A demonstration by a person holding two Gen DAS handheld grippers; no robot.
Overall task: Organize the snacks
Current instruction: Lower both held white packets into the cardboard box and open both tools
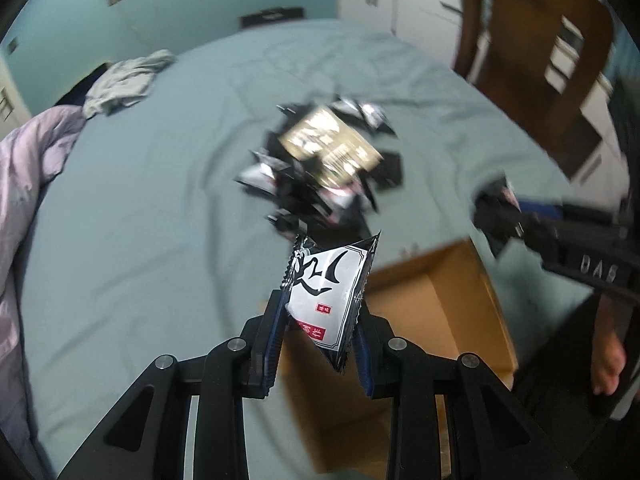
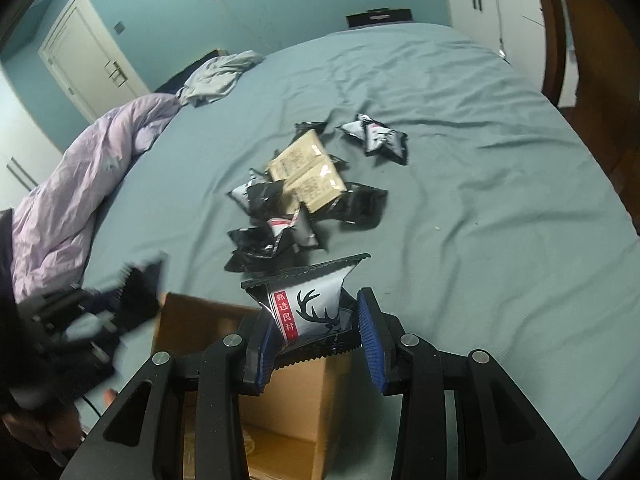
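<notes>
A pile of black-and-white and tan snack packets lies on the blue-green bed; it is blurred in the left wrist view. My left gripper is shut on a black-and-white packet, held above an open cardboard box. My right gripper is shut on a packet with an antler print, held over the box edge. The right gripper also shows at the right of the left wrist view, the left gripper at the left of the right wrist view.
A lilac duvet is bunched at the bed's left side, a grey garment beyond it. A dark wooden door and white cabinets stand at the right. A bare foot is on the floor beside the box.
</notes>
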